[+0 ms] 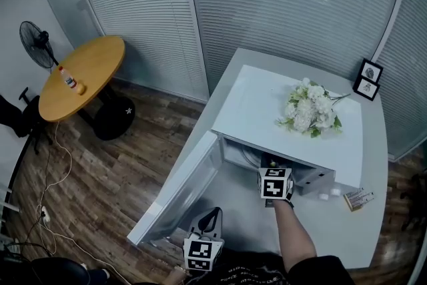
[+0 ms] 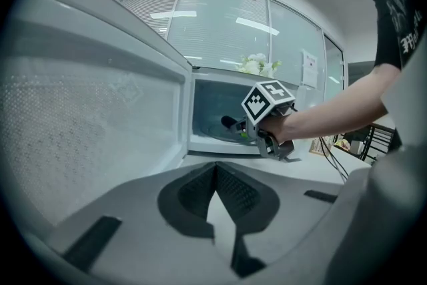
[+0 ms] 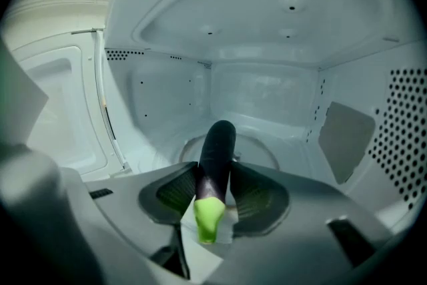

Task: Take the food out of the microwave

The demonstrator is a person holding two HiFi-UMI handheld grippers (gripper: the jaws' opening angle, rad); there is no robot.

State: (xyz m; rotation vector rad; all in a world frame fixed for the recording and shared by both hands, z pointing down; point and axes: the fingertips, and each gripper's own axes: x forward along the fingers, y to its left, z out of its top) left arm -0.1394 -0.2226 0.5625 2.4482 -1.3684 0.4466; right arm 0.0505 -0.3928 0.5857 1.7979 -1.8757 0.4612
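A dark purple eggplant [image 3: 215, 153] with a green stem end lies lengthwise between the pads of my right gripper [image 3: 215, 169], which is shut on it inside the white microwave [image 1: 260, 103]. Its far end rises over the glass turntable [image 3: 263, 151]. In the left gripper view the right gripper [image 2: 243, 129] reaches into the cavity with the eggplant [image 2: 229, 123] at its tip. My left gripper [image 1: 213, 213] hangs low beside the open door [image 1: 179, 189]; in its own view the left gripper [image 2: 215, 169] is shut with nothing in it.
White flowers [image 1: 311, 107] lie on top of the microwave. Two small picture frames [image 1: 368, 79] and a small box [image 1: 358, 198] sit on the white counter [image 1: 373, 210]. A round wooden table [image 1: 83, 77] with a bottle and a fan [image 1: 37, 43] stand at far left.
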